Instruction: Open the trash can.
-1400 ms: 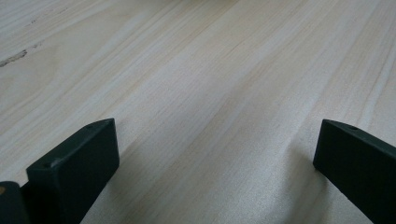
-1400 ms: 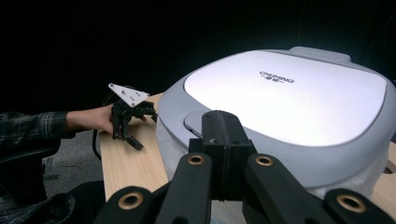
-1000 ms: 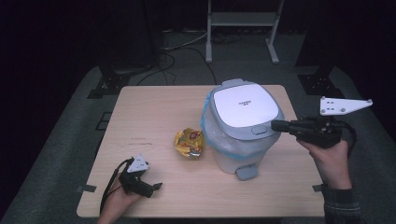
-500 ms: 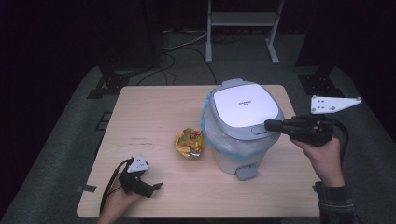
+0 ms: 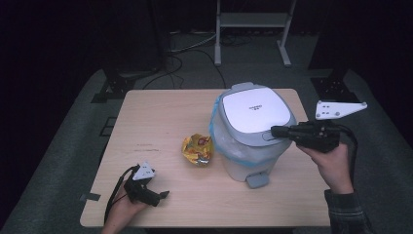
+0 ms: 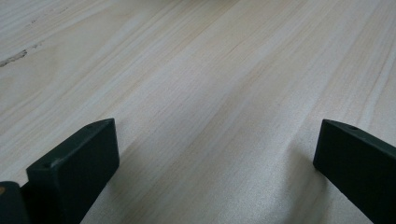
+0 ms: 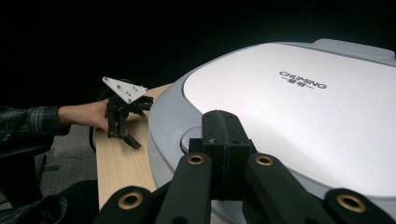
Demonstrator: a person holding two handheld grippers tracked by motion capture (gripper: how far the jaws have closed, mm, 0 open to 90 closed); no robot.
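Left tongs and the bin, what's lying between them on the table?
A crumpled yellow wrapper lies between the left tongs and the bin, per the high view.

a pale wooden counter [image 5: 160, 122] stands on grey carpet [image 5: 63, 161] in a dark room; behind it, a white metal stand [image 5: 251, 22] and loose cables [image 5: 190, 46].

It looked like a lab or recording studio: black curtains closed off the top of the frame, a bare wooden surface [image 5: 160, 117] stood on grey carpet [image 5: 63, 146], cables [image 5: 190, 48] trailed past a metal stand [image 5: 251, 22].
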